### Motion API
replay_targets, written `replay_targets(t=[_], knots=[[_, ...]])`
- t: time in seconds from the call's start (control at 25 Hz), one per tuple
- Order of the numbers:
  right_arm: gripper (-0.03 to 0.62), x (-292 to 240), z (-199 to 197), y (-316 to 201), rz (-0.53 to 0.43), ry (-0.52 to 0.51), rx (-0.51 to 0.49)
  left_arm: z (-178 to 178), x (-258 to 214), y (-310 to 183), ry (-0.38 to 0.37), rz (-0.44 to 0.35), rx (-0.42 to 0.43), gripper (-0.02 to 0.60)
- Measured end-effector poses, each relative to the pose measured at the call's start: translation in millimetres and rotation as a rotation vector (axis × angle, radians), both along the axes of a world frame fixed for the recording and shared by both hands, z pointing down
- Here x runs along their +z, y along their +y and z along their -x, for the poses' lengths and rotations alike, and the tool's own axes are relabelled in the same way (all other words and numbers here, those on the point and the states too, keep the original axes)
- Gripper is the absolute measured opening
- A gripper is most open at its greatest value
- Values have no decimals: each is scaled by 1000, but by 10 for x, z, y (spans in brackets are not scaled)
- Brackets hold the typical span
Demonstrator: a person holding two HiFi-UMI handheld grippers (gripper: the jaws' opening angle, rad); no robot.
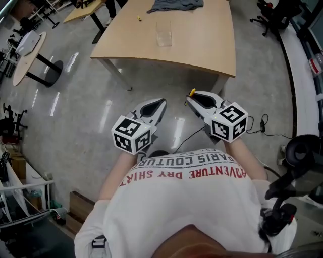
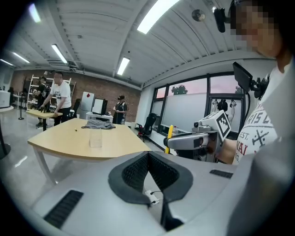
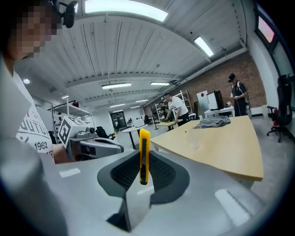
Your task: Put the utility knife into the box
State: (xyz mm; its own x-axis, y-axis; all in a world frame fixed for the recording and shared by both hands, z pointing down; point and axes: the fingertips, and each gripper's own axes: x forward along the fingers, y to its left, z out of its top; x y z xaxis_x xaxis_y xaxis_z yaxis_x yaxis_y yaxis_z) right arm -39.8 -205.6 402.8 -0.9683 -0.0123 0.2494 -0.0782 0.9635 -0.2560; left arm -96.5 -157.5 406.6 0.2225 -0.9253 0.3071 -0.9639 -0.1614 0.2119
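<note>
A yellow utility knife [image 3: 144, 156] stands upright between the jaws of my right gripper [image 3: 144, 162], which is shut on it. In the head view only the knife's yellow tip [image 1: 192, 92] shows, at the front of the right gripper [image 1: 191, 97]. My left gripper [image 1: 162, 102] is held beside it at the same height, shut with nothing in it; in its own view the left gripper [image 2: 148, 154] has its fingertips touching. A small clear box [image 1: 164, 34] stands on the wooden table [image 1: 212, 45] ahead, well beyond both grippers. The clear box [image 2: 95, 138] appears open-topped.
A grey cloth [image 1: 175, 5] and a small yellow item [image 1: 140, 18] lie at the table's far end. A black cable [image 1: 194, 132] runs over the floor below the grippers. A round white table [image 1: 28, 55] stands at the left, a chair [image 1: 270, 12] at the right. People [image 2: 58, 97] stand at the back.
</note>
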Motion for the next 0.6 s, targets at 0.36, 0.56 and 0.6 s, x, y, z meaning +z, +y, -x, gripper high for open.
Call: replay_targets(t=[0.36,0.56,0.6], knots=[[58,-14,853,-603,-37,-30,-14,850,12,-624,-17,-22,-20,3],[58,108,1486,-1083,-12,11,30,1484,129,-1161,10,2,32,3],[57,113,1633,-1198,-3,19,44,1641,136,-1283,18,9,44,3]])
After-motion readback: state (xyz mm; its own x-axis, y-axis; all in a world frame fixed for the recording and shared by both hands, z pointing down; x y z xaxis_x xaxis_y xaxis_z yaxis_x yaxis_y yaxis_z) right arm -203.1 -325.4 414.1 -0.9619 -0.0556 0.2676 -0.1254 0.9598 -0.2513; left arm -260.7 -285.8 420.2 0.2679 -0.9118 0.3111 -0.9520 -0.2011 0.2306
